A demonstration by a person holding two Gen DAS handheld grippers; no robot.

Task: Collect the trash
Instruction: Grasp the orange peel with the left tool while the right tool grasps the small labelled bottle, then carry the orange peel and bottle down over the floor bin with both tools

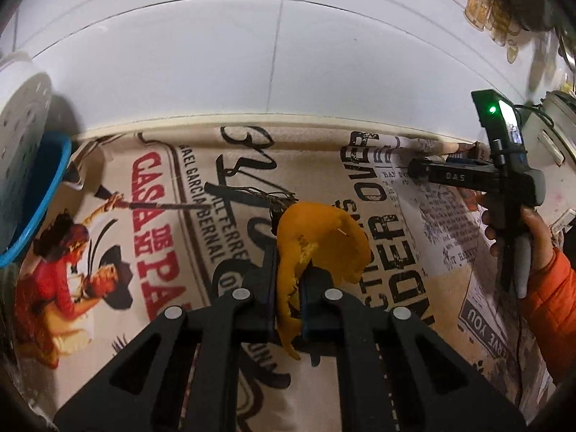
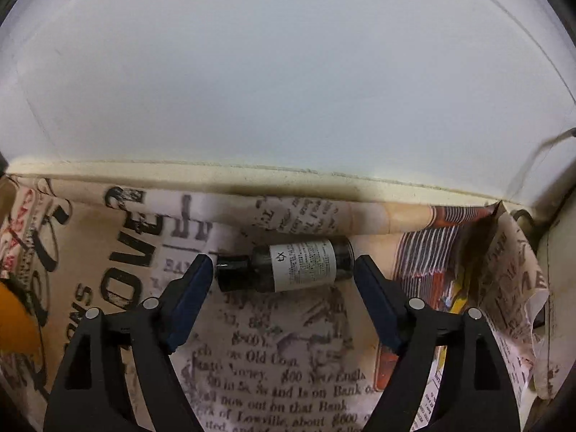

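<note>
A curled piece of orange peel (image 1: 324,241) hangs above the printed tablecloth, and my left gripper (image 1: 291,270) is shut on its lower strip. Just behind the peel, a dark dry stalk (image 1: 273,199) lies on the cloth. A small dark bottle (image 2: 298,266) with a white label lies on its side near the wall. My right gripper (image 2: 284,270) stands open around it, one fingertip beside the cap and one beside the base. In the left wrist view, a hand in an orange sleeve (image 1: 550,288) holds that gripper at the far right.
The newspaper-print tablecloth (image 1: 144,216) ends at a white tiled wall (image 1: 252,54). A blue basin (image 1: 54,187) with a white perforated piece (image 1: 21,126) sits at the left edge. A white container (image 1: 554,133) stands at the right. The cloth bunches up (image 2: 511,270) at the right corner.
</note>
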